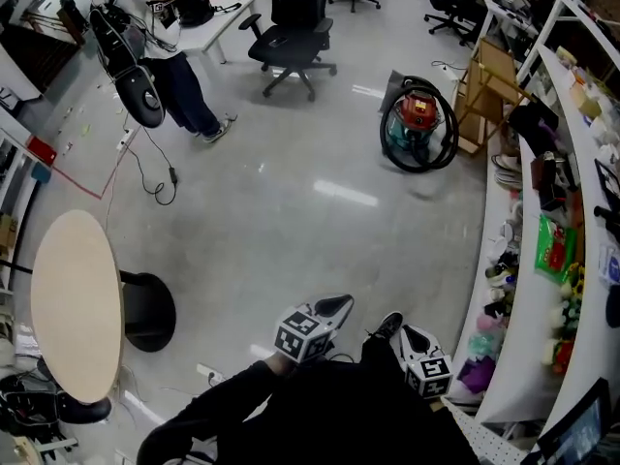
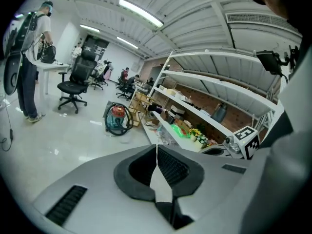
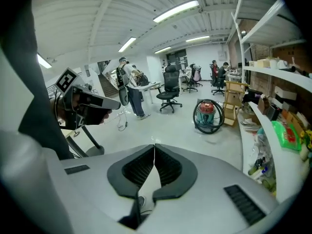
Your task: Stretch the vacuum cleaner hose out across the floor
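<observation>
Glossy pale floor (image 1: 291, 221) under vacuum cleaner (image 1: 418, 119), office chair (image 1: 291, 42), round table (image 1: 73, 303)

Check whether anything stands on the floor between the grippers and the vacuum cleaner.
Nothing visible does. Bare floor runs from the left gripper and right gripper, both with jaws shut and empty, to the vacuum cleaner, its hose coiled around it. The office chair stands off left; the counter runs along the right.

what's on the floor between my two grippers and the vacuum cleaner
Only bare floor, as the head view shows: nothing stands between the left gripper, the right gripper and the vacuum cleaner.
</observation>
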`<act>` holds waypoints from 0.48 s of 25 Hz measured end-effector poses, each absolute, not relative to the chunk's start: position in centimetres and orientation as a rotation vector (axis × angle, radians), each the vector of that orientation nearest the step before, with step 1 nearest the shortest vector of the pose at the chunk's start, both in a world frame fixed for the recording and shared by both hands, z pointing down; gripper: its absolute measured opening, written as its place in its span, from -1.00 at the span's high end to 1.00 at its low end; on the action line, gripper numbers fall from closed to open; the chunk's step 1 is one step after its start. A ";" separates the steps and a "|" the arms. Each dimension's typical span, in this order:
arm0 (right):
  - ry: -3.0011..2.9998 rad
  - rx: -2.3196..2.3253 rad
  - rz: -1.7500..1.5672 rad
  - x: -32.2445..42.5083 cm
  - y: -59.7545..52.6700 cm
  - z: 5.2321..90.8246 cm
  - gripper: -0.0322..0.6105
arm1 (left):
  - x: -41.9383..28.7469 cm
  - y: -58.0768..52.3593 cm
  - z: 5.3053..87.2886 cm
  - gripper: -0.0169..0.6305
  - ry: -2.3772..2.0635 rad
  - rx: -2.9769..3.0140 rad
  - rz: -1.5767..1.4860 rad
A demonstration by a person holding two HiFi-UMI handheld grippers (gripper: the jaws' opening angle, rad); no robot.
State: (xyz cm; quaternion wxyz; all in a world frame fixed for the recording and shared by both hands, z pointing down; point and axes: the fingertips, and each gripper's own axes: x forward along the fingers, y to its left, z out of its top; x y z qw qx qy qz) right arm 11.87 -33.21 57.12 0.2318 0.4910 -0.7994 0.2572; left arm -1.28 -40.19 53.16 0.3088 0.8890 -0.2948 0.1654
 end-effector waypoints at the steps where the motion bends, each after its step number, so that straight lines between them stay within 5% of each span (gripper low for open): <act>1: -2.226 1.328 0.703 12.6 -34.9 57.2 0.86 | -0.5 -41.2 53.1 0.88 -0.812 2.342 0.442; 12: -2.364 1.180 0.600 24.6 -47.9 54.5 0.86 | 12.0 -49.2 49.3 0.88 -1.023 2.364 0.524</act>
